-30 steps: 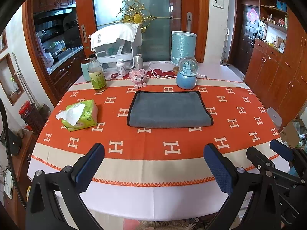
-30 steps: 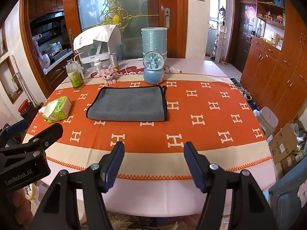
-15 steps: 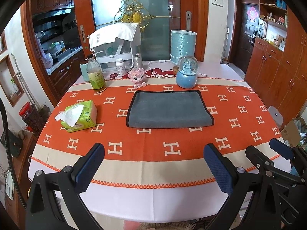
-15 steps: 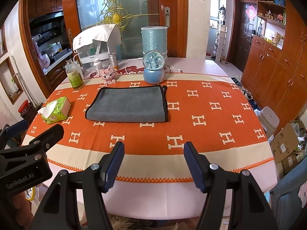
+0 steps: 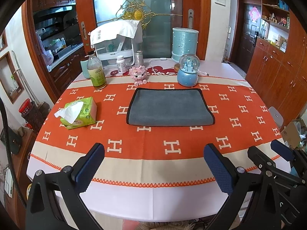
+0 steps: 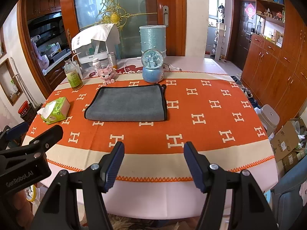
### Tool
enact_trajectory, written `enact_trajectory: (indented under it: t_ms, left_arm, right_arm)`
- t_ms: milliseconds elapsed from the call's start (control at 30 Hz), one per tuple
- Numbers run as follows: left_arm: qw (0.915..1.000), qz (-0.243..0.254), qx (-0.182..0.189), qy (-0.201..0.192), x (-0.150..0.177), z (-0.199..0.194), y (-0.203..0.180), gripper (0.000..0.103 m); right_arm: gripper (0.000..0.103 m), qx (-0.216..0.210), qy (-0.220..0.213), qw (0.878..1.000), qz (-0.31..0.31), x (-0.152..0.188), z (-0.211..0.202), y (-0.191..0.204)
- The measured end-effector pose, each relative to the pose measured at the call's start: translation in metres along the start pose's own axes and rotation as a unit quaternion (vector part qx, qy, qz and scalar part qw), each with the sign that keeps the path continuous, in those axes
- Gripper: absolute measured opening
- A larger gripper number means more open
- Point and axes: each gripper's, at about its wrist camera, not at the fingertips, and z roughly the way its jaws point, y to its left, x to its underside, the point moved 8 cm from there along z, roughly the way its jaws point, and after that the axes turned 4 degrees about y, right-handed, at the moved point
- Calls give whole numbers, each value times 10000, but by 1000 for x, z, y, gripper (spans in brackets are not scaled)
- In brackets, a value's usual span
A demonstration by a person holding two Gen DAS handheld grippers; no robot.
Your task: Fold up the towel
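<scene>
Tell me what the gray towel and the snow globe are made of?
The towel looks like soft microfiber cloth: matte, fuzzy gray with a stitched black edge, lying limp and folded. The snow globe seems to have a clear glass or plastic ball, since you see a little figure through it and light glints off it. Its blue base looks glossy, maybe ceramic or plastic; I can't tell which.

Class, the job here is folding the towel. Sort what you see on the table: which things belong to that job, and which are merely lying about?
Belongs to the job:
grey towel
left gripper
right gripper

Just lying about:
tissue pack
snow globe
pink toy pig
oil bottle
pill bottle
</scene>
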Motion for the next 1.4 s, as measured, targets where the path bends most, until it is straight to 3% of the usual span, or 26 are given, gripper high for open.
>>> enact_trajectory:
  t_ms: [1400]
  left_arm:
    - [10000,-18,-22,34,1,4,2,102]
  right_arm:
    - [64,-3,65,10000,37,5,4,-1]
